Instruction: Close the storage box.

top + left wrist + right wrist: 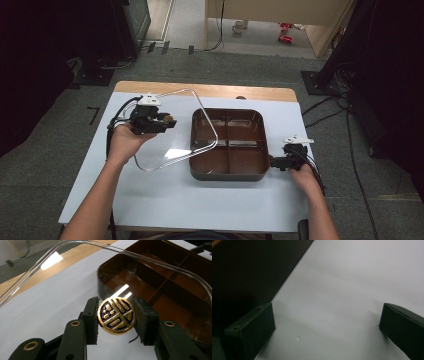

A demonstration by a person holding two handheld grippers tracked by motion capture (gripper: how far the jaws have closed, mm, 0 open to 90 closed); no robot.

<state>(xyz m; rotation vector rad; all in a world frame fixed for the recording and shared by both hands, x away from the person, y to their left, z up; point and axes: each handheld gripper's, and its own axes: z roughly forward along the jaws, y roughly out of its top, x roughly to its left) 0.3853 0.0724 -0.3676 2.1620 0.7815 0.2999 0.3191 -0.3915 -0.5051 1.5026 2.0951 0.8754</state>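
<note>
A brown tray (227, 176) with several compartments sits mid-table. A clear lid (175, 135) is tilted, its right edge over the tray's left side and the rest hanging left of it. My left gripper (169, 121) is shut on the lid's round gold knob (116, 315), pinched between both jaws, with the lid's clear rim (150, 261) arching over the tray (175, 272). My right gripper (274, 162) rests at the tray's right front corner. Its jaws stand wide open over bare table in the right gripper view (327, 322), with the tray's dark wall (249, 272) to one side.
The white table top (165, 200) has bare room in front of the tray and to its left. A wooden strip (210, 90) runs along the far edge. Cables (325, 107) lie on the floor at the right.
</note>
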